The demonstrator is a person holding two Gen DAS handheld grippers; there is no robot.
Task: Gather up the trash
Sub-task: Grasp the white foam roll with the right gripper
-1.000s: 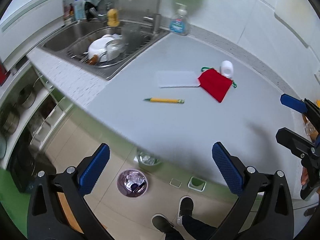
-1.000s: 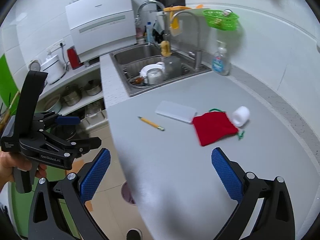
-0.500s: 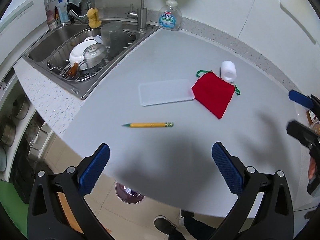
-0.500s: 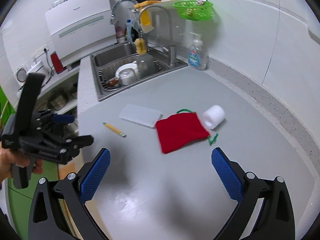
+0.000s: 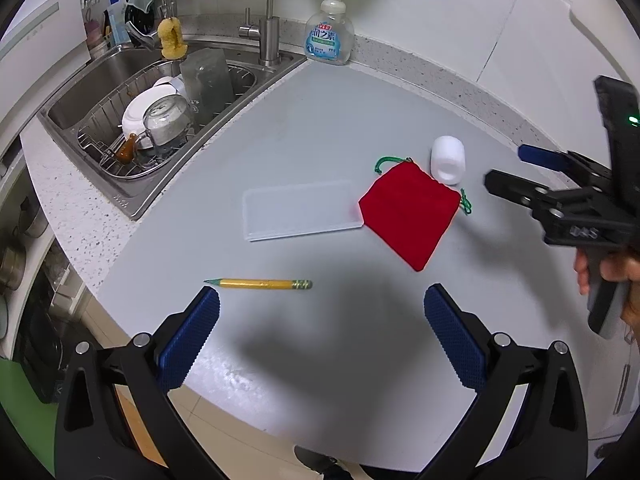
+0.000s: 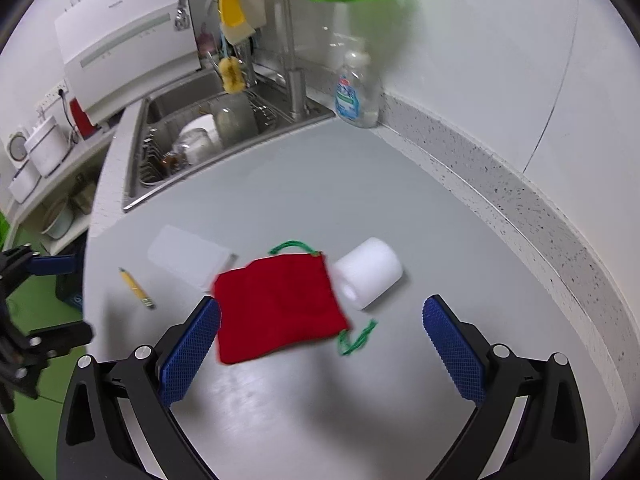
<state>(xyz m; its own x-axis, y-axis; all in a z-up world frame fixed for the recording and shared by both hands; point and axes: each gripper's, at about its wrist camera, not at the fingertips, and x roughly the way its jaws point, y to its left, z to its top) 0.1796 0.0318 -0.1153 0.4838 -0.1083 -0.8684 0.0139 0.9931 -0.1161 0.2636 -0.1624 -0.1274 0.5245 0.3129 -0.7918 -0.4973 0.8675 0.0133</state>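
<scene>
Pouch (image 6: 280, 306), red with a green cord, lies flat mid-counter (image 5: 320, 112), touching a white roll (image 6: 368, 272) and a clear lid (image 5: 300, 210); a pencil (image 5: 260, 283) lies apart, nearer the edge. Both grippers, left (image 5: 320, 338) and right (image 6: 320, 344), hover open and empty above the counter. Soap bottle (image 5: 329, 38) stands beside the sink (image 5: 132, 208); its label is unreadable.

On the counter (image 5: 320, 120), the pouch (image 5: 408, 216) lies between tray (image 5: 300, 210) and roll (image 5: 448, 158); the pencil (image 5: 260, 283) lies nearer the edge.
</scene>
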